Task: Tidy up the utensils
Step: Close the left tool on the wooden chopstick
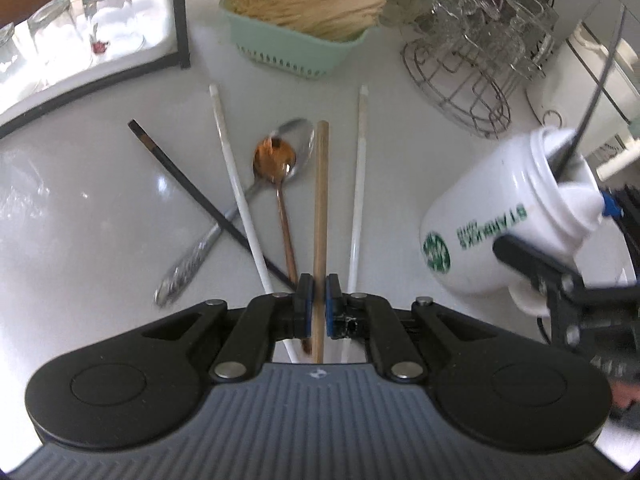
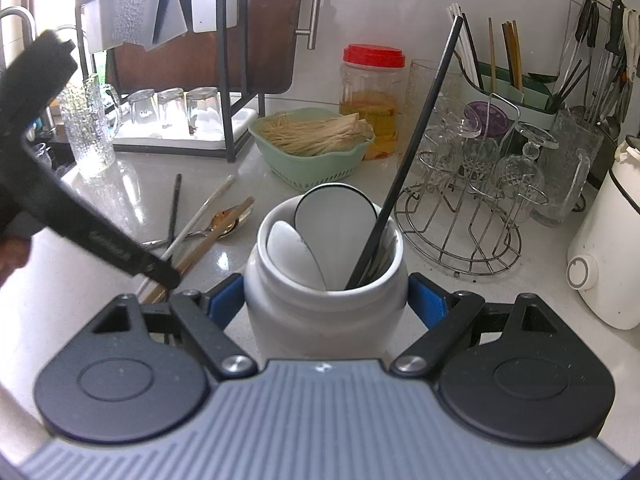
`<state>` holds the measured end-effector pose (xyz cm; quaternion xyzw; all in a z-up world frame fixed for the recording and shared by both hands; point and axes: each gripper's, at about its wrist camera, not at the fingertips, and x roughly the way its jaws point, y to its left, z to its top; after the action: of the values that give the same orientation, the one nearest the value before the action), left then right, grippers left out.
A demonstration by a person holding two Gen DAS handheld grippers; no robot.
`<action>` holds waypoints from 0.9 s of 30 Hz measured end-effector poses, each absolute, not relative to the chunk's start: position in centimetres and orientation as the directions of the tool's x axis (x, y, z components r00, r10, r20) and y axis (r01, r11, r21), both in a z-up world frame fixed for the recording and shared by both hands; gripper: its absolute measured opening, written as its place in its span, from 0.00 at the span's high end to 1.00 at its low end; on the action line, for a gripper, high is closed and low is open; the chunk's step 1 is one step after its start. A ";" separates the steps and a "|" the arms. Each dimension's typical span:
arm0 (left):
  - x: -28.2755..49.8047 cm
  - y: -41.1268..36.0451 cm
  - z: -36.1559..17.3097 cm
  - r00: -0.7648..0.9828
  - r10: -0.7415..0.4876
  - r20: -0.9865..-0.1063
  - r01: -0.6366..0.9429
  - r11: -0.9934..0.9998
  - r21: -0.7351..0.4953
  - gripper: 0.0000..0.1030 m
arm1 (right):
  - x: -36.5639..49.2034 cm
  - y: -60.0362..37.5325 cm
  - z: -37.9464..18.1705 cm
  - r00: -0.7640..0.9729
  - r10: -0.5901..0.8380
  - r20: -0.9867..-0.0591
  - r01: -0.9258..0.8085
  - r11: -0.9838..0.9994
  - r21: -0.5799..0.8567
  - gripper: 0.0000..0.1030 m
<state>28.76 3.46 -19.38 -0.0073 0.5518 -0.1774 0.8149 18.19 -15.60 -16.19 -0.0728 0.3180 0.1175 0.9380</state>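
My left gripper (image 1: pixel 319 300) is shut on a wooden chopstick (image 1: pixel 321 200), which runs forward over the white counter. Beside it lie two white chopsticks (image 1: pixel 236 184) (image 1: pixel 359 184), a black chopstick (image 1: pixel 188 188), a copper spoon (image 1: pixel 276 160) and a silver spoon (image 1: pixel 200 252). My right gripper (image 2: pixel 326 300) is shut on a white jar (image 2: pixel 326 280), which appears at the right of the left wrist view as the white jar (image 1: pixel 500 220). The jar holds white spoons (image 2: pixel 296 248) and a black chopstick (image 2: pixel 412 152). In the right wrist view the left gripper (image 2: pixel 160 272) holds the wooden chopstick (image 2: pixel 212 236).
A green basket (image 1: pixel 296 28) of wooden sticks stands behind the utensils. A wire rack (image 2: pixel 472 200) with upturned glasses is at the right, a white appliance (image 2: pixel 608 248) beyond it. A black-framed stand (image 2: pixel 192 120) with glasses on a tray sits at the back left.
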 end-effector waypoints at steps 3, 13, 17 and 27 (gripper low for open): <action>27.9 3.9 -19.7 0.312 -0.289 -0.905 0.282 0.938 -0.202 0.93 | 18.2 -15.5 -16.2 0.771 0.171 -0.614 -0.264 0.962 -0.063 0.13; 26.5 4.0 -20.2 0.288 -0.294 -0.911 0.292 0.933 -0.209 0.92 | 18.2 -15.5 -16.1 0.770 0.168 -0.616 -0.262 0.963 -0.064 0.13; 26.9 4.0 -19.9 0.291 -0.301 -0.908 0.285 0.933 -0.218 0.88 | 18.2 -15.5 -16.1 0.770 0.168 -0.616 -0.261 0.963 -0.064 0.13; 28.7 3.5 -19.1 0.330 -0.289 -0.899 0.288 0.937 -0.196 0.74 | 18.1 -15.6 -16.1 0.773 0.162 -0.613 -0.253 0.965 -0.064 0.13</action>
<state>28.70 3.45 -19.13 -0.0007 0.5512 -0.1769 0.8154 18.11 -15.56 -16.13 -0.0718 0.3181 0.1106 0.9388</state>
